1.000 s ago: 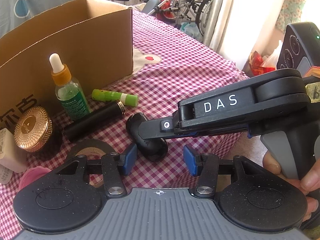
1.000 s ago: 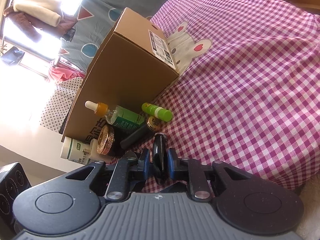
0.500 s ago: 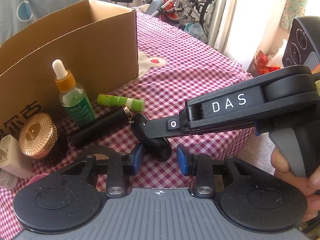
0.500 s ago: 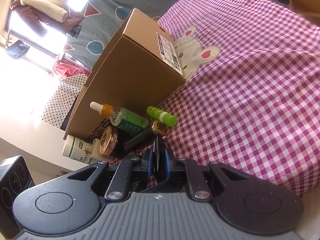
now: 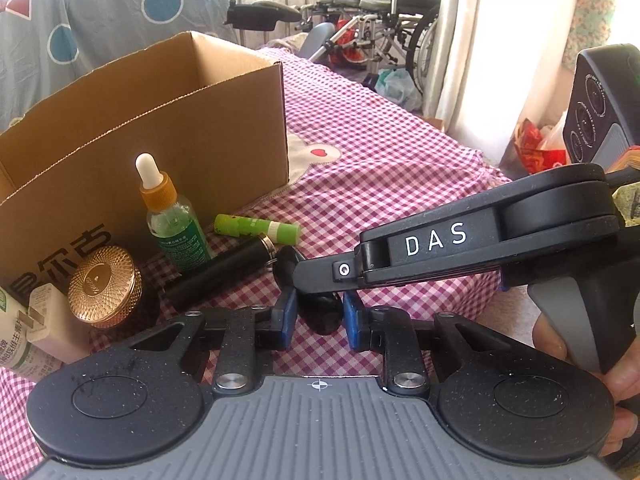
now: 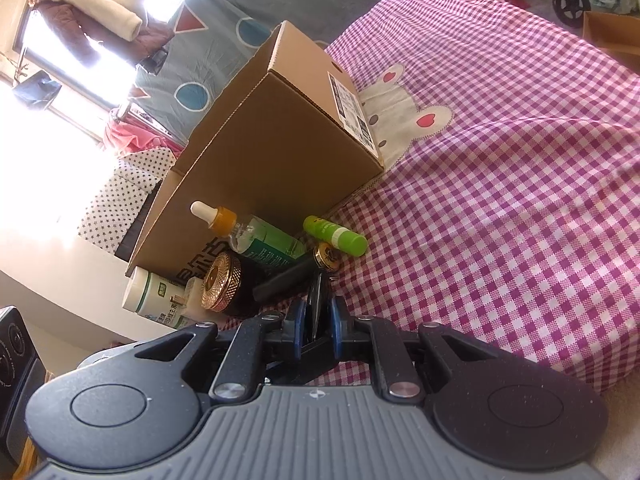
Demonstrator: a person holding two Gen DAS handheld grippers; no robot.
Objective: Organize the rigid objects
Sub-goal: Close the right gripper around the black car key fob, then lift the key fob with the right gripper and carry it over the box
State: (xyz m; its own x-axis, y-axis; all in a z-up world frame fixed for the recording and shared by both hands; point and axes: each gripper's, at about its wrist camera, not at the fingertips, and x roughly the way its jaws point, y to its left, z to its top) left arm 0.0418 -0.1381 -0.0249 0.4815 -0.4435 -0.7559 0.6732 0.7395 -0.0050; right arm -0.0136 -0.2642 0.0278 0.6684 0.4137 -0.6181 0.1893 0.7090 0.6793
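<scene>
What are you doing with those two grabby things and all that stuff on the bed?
A person is tidying small things beside a cardboard box. Both tools grip the same glossy black object: the left tool pinches its near end and the right tool its far end. A green dropper bottle, a green tube, a black tube and a gold-lidded jar wait on the checked cloth.

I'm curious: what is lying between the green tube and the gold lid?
In the left wrist view, the dropper bottle and the black tube sit between the green tube and the gold lid.
</scene>
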